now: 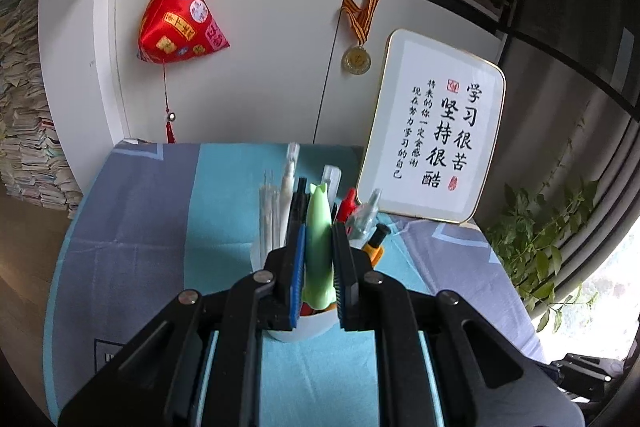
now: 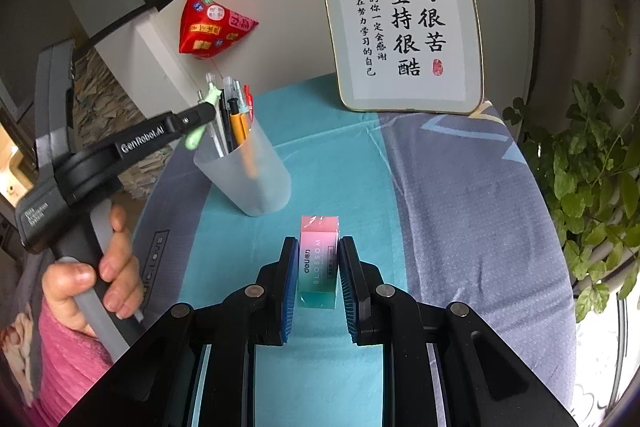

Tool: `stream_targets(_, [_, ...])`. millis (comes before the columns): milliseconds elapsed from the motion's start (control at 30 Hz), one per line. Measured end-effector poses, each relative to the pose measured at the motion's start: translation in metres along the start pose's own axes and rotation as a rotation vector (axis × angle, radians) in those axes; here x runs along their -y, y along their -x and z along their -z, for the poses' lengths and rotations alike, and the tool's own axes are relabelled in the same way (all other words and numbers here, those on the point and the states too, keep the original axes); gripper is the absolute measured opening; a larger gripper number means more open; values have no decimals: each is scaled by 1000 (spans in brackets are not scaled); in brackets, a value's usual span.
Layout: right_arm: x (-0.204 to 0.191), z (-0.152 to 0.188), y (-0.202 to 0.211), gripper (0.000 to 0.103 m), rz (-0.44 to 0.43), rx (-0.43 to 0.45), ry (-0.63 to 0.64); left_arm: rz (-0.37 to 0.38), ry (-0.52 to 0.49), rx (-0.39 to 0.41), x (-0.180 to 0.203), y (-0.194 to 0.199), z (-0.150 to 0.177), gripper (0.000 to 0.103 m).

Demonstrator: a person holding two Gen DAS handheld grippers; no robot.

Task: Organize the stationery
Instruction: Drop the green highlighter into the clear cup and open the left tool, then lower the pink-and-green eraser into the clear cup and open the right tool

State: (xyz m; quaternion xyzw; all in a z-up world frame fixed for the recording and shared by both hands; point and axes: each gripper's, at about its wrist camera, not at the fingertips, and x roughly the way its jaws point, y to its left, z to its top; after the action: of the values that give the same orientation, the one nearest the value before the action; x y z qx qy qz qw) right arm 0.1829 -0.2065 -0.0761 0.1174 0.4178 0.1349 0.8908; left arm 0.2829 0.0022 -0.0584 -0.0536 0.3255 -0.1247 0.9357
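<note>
While the right gripper (image 2: 319, 259) clamps the eraser (image 2: 318, 263) on the tablecloth (image 2: 460, 207), long axis pointing away, the left gripper (image 1: 319, 239) pinches a green pen (image 1: 319, 239), seemingly upright, above the cup (image 2: 244, 175).

Even daylight enters from the right, overexposed at the lower right edge. Shadows are soft. Fisheye bending is strong, corners vignetted black; focus is sharp centrally.

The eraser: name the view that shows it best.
The right wrist view. The eraser sits centred there between the right gripper fingers, its printed sleeve readable. The left wrist view shows none of it, only the green pen and pen cup.
</note>
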Motion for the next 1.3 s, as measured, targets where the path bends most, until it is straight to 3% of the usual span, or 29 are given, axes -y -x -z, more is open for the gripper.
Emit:
stream_targets(533, [-4, 2, 4, 21, -5, 3, 9, -21, -6, 3, -5, 2, 4, 12])
stream_targets(833, [-9, 1, 9, 21, -4, 8, 17, -45, 5, 16, -12, 26, 15, 12])
stream_targets(967, [-16, -1, 10, 21, -7, 12, 32, -59, 26, 11, -20, 41, 28, 23])
stream_targets(1300, [-46, -21, 9, 21, -18, 43, 86, -105, 57, 9, -40, 74, 62, 34])
